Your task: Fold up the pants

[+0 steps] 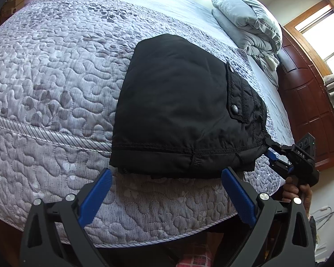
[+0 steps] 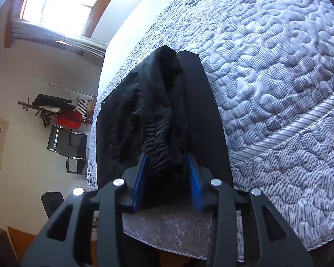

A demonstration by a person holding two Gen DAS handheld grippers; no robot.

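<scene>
folded black pants [image 1: 178,102] on quilted bed cover [image 1: 55,77], near the front edge of the mattress.

left gripper [image 1: 167,191] spread wide just short of the waistband, blue pads [image 1: 98,193] holding nothing; right gripper [image 2: 167,171] clamped on a bunched corner of the pants at the right end of the waistband. snap-button pocket [image 1: 236,98] facing up; folded grey bedding [image 1: 247,22] stacked near wooden headboard [image 1: 309,102].
</scene>
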